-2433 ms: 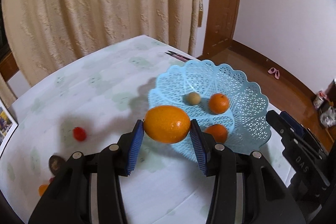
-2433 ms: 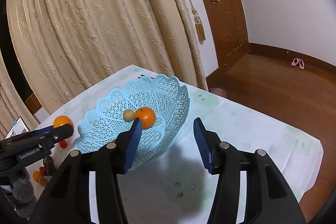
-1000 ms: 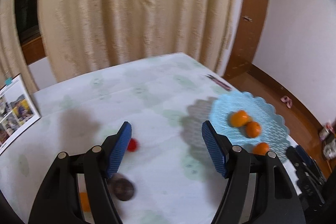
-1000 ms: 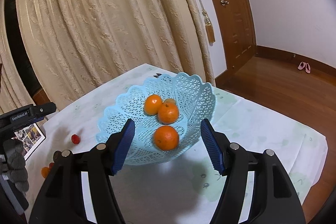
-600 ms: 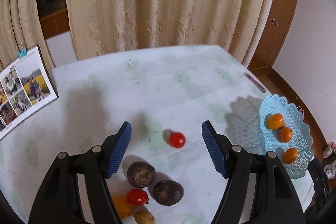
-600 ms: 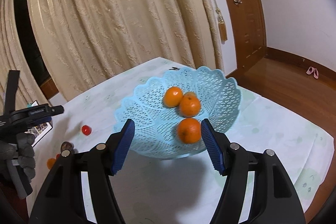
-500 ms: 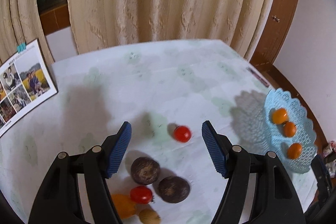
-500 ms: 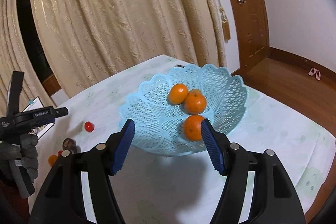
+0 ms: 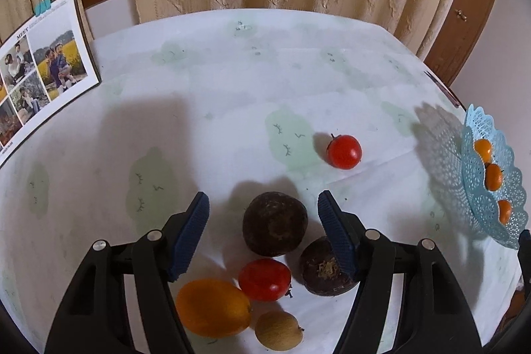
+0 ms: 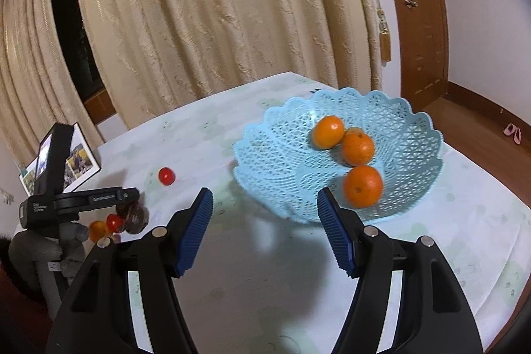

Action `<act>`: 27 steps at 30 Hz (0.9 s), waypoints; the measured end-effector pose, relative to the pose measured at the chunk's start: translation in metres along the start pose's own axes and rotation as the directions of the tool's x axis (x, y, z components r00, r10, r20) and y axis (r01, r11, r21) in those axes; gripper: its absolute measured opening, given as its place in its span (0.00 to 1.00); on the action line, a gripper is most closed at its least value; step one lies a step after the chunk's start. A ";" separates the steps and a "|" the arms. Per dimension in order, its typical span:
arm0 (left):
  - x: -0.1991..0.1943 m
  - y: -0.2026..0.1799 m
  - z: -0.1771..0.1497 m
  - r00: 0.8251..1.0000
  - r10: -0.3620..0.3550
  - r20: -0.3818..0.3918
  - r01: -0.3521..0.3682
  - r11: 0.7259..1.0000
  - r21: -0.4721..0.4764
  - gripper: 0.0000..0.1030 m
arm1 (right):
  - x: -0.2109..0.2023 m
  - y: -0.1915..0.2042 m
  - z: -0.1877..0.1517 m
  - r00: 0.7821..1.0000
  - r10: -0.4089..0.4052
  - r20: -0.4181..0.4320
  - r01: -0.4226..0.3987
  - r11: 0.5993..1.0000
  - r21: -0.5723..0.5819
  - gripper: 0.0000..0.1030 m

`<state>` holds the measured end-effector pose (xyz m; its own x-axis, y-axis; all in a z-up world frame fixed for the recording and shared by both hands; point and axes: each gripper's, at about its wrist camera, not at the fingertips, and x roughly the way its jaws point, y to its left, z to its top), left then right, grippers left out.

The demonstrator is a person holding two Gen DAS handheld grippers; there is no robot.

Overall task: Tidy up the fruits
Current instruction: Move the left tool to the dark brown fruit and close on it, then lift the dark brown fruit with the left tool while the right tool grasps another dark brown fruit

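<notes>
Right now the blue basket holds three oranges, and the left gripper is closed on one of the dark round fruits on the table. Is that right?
Not quite. The blue basket does hold three oranges, but the left gripper is open. In the left wrist view its blue pads stand apart on either side of a dark round fruit without pressing on it, and the fruit rests on the table.

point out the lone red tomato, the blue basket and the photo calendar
lone red tomato [image 9: 344, 151], left wrist view, centre of its skin
blue basket [image 10: 275, 155], right wrist view, near lattice wall
photo calendar [image 9: 39, 68], left wrist view, printed page
</notes>
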<state>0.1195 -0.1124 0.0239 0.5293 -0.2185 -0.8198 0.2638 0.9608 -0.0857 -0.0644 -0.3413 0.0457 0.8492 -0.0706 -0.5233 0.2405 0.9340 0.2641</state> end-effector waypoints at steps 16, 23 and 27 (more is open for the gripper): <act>-0.023 0.015 0.005 0.998 -0.038 0.051 0.040 0.999 -0.029 0.39 | 0.019 0.055 0.002 0.989 0.110 -0.095 -0.123 0.982 -0.144 0.65; -0.053 0.026 0.014 0.992 -0.017 0.129 0.024 0.998 -0.059 0.39 | 0.052 0.095 -0.002 0.961 0.179 -0.211 -0.225 0.950 -0.217 0.65; -0.066 0.030 0.018 0.986 -0.008 0.165 0.020 0.998 -0.068 0.39 | 0.070 0.116 -0.008 0.939 0.204 -0.276 -0.273 0.931 -0.241 0.65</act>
<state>0.1070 -0.0719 0.0860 0.6530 -0.2517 -0.7143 0.2191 0.9656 -0.1400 0.0193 -0.2353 0.0335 0.7171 0.2210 -0.6609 -0.1216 0.9735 0.1936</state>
